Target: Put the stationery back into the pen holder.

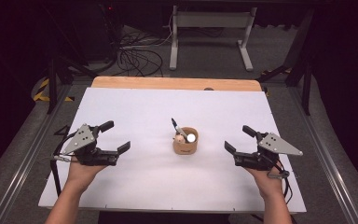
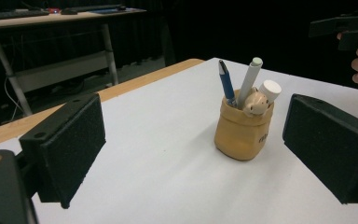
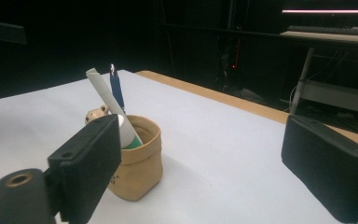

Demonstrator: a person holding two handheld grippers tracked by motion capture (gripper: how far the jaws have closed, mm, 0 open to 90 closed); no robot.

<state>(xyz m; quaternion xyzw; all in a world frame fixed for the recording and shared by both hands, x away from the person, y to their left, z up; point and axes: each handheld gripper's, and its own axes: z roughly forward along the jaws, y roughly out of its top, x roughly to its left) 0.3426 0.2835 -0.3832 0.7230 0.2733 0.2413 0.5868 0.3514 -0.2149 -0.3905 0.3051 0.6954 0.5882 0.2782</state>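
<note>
A tan pen cup (image 1: 185,145) stands upright near the middle of the white table cover. It holds a blue pen (image 2: 227,84), a white marker (image 2: 251,79) and a small round-headed figure (image 2: 255,103). My left gripper (image 1: 117,136) rests to the cup's left, open, with nothing between its jaws. My right gripper (image 1: 237,137) sits to the cup's right, also open with nothing between its jaws. Both point inward at the cup. The left gripper view frames the cup (image 2: 242,135) between its wide-apart pads (image 2: 70,144). In the right gripper view the cup (image 3: 140,163) stands just behind the left pad (image 3: 91,163).
The white cover (image 1: 168,107) spans the table, with a wooden strip (image 1: 177,83) bare along the far edge. Beyond it are a white desk frame (image 1: 209,32) and cables (image 1: 135,56) on the floor. Dark stands flank the table.
</note>
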